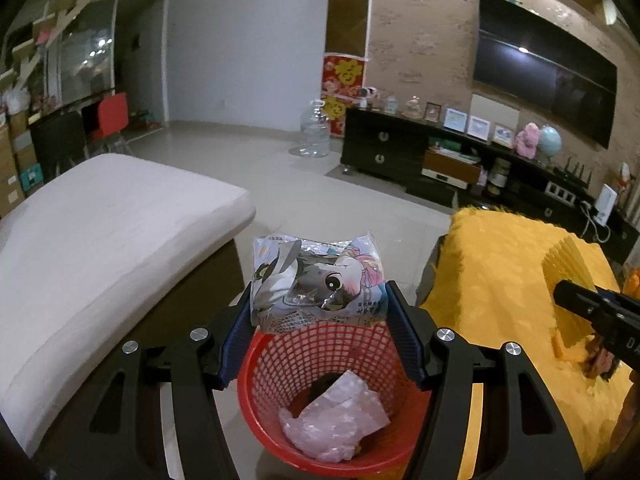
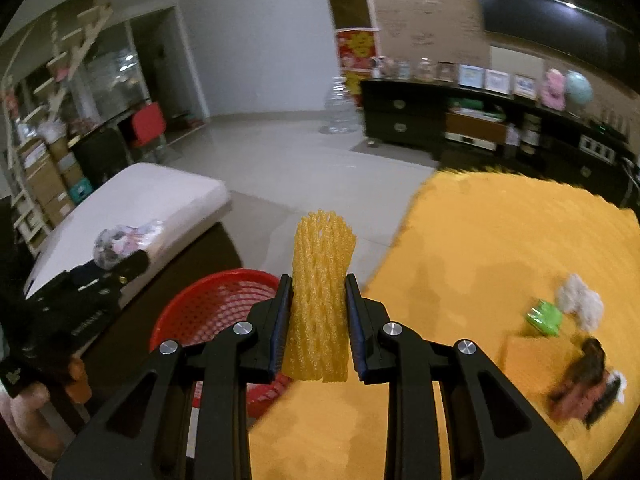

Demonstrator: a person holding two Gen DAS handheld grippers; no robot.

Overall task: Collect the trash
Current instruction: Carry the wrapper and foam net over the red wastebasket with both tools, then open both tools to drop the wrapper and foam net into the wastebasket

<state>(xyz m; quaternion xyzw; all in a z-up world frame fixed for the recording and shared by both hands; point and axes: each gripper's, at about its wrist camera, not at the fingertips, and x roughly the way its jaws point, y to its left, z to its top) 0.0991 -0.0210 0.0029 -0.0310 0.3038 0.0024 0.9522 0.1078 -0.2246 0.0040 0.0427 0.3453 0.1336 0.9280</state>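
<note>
My left gripper [image 1: 318, 296] is shut on a crumpled printed snack wrapper [image 1: 316, 276] and holds it just above the far rim of a red mesh trash basket [image 1: 280, 360]. A pink plastic bag [image 1: 336, 420] lies inside the basket. My right gripper [image 2: 318, 292] is shut on a yellow foam fruit net [image 2: 320, 300], held upright over the edge of a yellow-covered table [image 2: 480, 240], right of the basket [image 2: 208, 304]. The right gripper and its net also show in the left wrist view [image 1: 568, 296]. The left gripper with the wrapper shows in the right wrist view [image 2: 120, 248].
On the yellow table lie a green wrapper [image 2: 544, 316], a white crumpled tissue [image 2: 580, 300] and a dark blurred wrapper [image 2: 584, 380]. A white cushioned seat [image 1: 100, 240] stands left of the basket. A dark TV cabinet [image 1: 440, 160] and a water jug [image 1: 316, 128] stand across the tiled floor.
</note>
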